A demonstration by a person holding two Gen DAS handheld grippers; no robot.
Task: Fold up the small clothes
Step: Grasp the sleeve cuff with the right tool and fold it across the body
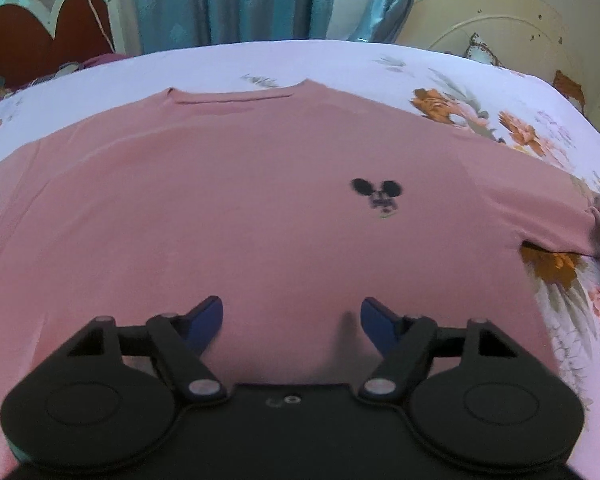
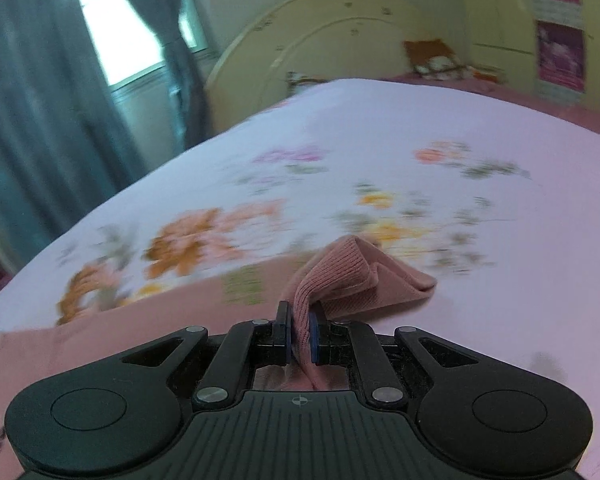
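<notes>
While left gripper is hovering with jaws released over pink shirt, right gripper jaws are pinching its cuff above the bed.

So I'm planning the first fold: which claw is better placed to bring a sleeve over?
Right claw: already shut on the pink knit shirt's ribbed sleeve cuff. Left claw hovers open, holding nothing.

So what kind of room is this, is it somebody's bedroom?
Most likely a bedroom. A pink long-sleeved shirt lies spread on a bed covered by a pale floral bedsheet, a cream arched headboard stands behind it, and long teal curtains hang at the window.
</notes>
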